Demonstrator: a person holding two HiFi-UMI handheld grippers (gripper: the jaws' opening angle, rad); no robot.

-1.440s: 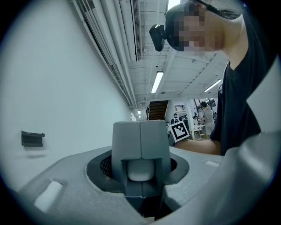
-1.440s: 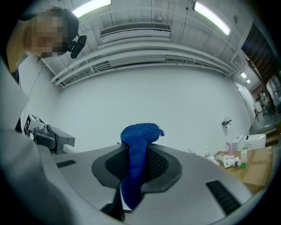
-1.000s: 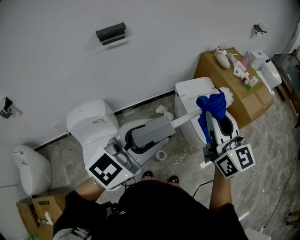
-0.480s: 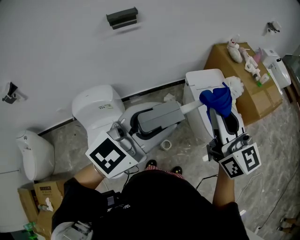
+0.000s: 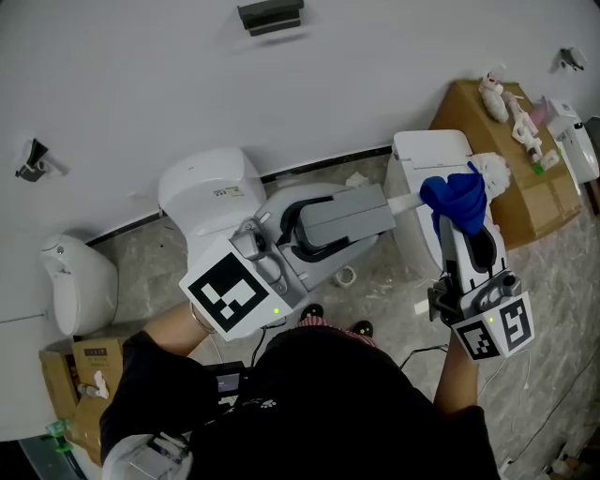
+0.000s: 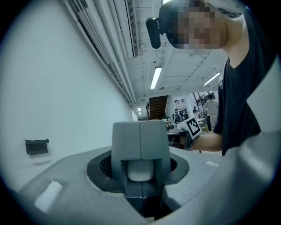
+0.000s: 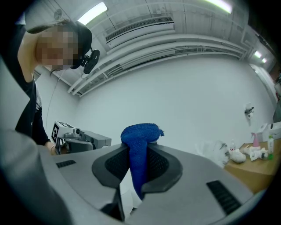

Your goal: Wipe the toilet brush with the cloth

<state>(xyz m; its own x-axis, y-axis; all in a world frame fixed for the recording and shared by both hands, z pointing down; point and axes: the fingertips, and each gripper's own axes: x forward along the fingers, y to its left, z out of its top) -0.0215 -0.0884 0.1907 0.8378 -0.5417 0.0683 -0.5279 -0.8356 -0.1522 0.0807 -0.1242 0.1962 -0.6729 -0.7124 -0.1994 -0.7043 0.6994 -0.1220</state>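
Observation:
In the head view my left gripper (image 5: 373,212) is shut on the end of the toilet brush's white handle (image 5: 405,201), held level above the toilet. The white bristle head (image 5: 494,172) sticks out to the right. My right gripper (image 5: 459,223) is shut on a blue cloth (image 5: 457,200) bunched around the handle just short of the bristles. The left gripper view shows the grey jaws (image 6: 140,145) closed over the handle's rounded end (image 6: 140,169). In the right gripper view the cloth (image 7: 138,147) hangs pinched between the pads, with the bristle head (image 7: 213,151) beyond and the left gripper (image 7: 81,140) at the left.
A white toilet (image 5: 211,197) stands under the left gripper and a white bin (image 5: 422,155) under the brush. A cardboard box (image 5: 487,127) with bottles sits at the right. A dark holder (image 5: 270,16) hangs on the wall, and a tape roll (image 5: 347,277) lies on the floor.
The head camera has swung, so everything sits further right in the picture. The right gripper with the cloth has slid a little along the handle, away from the bristles. The left gripper holds still.

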